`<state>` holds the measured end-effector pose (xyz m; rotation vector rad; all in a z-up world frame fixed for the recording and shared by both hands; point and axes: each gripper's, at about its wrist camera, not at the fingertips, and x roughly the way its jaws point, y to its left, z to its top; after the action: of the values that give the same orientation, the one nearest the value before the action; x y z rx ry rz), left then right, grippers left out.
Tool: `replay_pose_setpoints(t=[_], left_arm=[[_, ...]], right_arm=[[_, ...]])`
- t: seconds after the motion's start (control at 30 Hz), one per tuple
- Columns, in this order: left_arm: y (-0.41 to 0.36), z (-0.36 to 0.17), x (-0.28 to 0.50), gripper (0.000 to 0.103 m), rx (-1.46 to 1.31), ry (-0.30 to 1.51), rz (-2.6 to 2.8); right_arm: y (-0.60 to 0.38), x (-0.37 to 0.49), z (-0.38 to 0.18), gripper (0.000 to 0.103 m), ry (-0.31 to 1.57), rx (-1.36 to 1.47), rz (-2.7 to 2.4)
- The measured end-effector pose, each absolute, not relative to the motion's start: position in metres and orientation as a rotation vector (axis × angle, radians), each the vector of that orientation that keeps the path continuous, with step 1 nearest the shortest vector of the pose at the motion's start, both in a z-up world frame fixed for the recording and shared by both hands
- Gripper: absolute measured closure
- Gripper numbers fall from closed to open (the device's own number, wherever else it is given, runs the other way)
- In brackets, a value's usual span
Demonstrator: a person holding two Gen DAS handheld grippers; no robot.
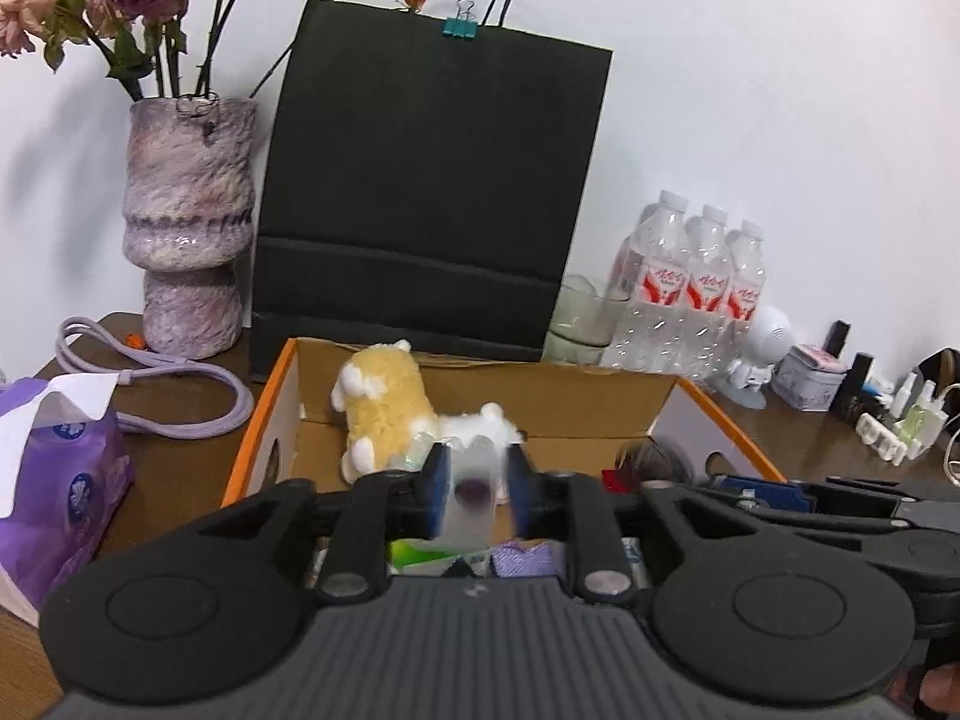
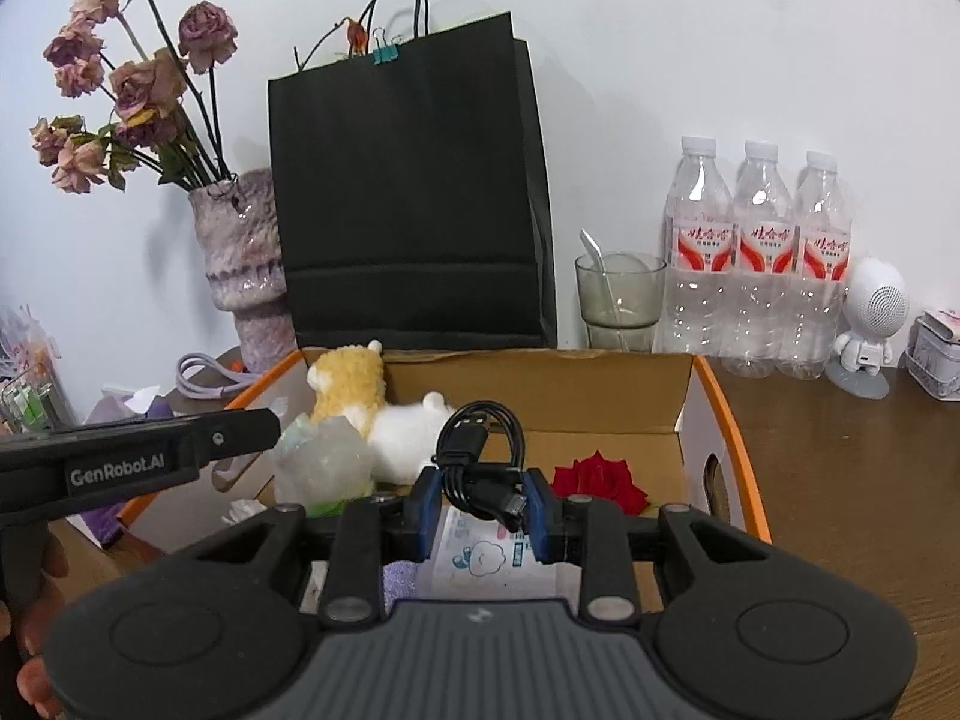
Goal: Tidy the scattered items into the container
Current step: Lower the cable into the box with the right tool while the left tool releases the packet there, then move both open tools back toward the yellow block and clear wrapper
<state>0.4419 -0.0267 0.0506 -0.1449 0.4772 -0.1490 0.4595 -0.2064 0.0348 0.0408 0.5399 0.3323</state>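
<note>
An open cardboard box with orange edges (image 1: 264, 420) (image 2: 720, 396) holds a yellow and a white plush toy (image 1: 384, 402) (image 2: 354, 384), a red fabric flower (image 2: 600, 480) and a printed packet (image 2: 480, 558). My left gripper (image 1: 477, 483) is above the box; a blurred translucent crinkly item (image 1: 471, 504) (image 2: 324, 462) sits between its fingers, which look apart from it. My right gripper (image 2: 483, 501) is shut on a coiled black USB cable (image 2: 480, 456), held over the box. The left gripper's arm shows in the right wrist view (image 2: 138, 462).
A black paper bag (image 1: 432, 180) stands behind the box with a purple vase of dried roses (image 1: 186, 222). Water bottles (image 2: 762, 264), a glass with a spoon (image 2: 618, 300), a white speaker figure (image 2: 870, 324), a purple tissue pack (image 1: 54, 480) and a lilac cord (image 1: 168, 384) lie around.
</note>
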Motion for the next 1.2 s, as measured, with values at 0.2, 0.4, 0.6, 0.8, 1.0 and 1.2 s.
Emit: replay_pose_setpoints(t=[0.2, 0.4, 0.6, 0.8, 1.0, 1.2], left_arm=[[-0.028, 0.055, 0.439, 0.0, -0.117, 0.46, -0.092], [-0.026, 0.054, 0.442, 0.0, -0.129, 0.479, -0.08], [-0.028, 0.055, 0.441, 0.0, -0.123, 0.477, -0.087], [-0.023, 0.06, 0.428, 0.0, -0.138, 0.46, -0.106], [0.002, 0.059, 0.388, 0.0, -0.085, 0.439, -0.091], [0.03, 0.04, 0.356, 0.0, -0.065, 0.5, -0.078]], right_arm=[[-0.203, 0.461, 0.033, 0.0, 0.558, -0.005, 0.276], [-0.205, 0.465, 0.03, 0.0, 0.584, -0.003, 0.246], [-0.205, 0.462, 0.033, 0.0, 0.578, -0.002, 0.245], [-0.204, 0.453, 0.037, 0.0, 0.574, 0.0, 0.227], [-0.199, 0.414, 0.038, 0.0, 0.549, -0.012, 0.212], [-0.178, 0.369, 0.016, 0.0, 0.572, -0.064, 0.235]])
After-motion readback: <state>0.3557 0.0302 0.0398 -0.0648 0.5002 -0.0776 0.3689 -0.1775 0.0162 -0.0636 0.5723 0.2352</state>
